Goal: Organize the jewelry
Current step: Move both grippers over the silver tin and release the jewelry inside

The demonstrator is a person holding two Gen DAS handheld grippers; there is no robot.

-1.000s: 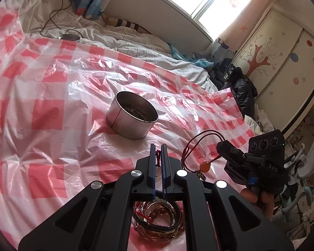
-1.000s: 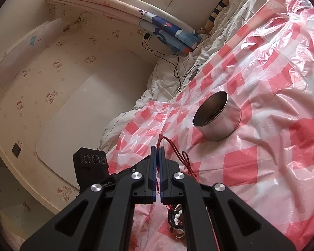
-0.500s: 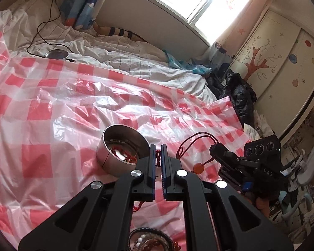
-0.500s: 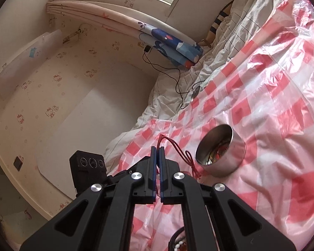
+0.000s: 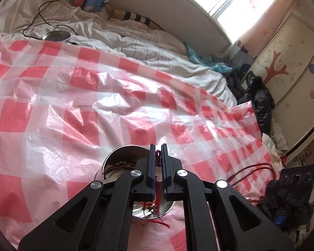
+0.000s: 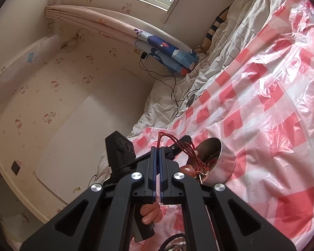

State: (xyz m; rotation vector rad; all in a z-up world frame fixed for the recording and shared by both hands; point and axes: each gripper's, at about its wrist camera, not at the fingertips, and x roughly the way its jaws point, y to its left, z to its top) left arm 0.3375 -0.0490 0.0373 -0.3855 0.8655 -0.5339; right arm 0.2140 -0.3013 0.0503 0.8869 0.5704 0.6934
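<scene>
A round steel tin sits on the red-and-white checked plastic sheet, directly under my left gripper. The left gripper is shut on a red knotted cord that hangs down into the tin. My right gripper is shut on the other end of the red cord necklace, whose loops and orange bead hang over the tin. The red cord also arcs to the right gripper's body in the left wrist view. Other jewelry lies inside the tin.
A pile of beaded bracelets lies near the bottom edge of the right wrist view. White bedding with a black cable and a small round metal lid lies beyond the sheet. A wardrobe and dark clothes are at right.
Both grippers moved forward over the tin with the red cord held between them. The tin now sits under the left fingers, and the bracelet pile has dropped out of the left view.
</scene>
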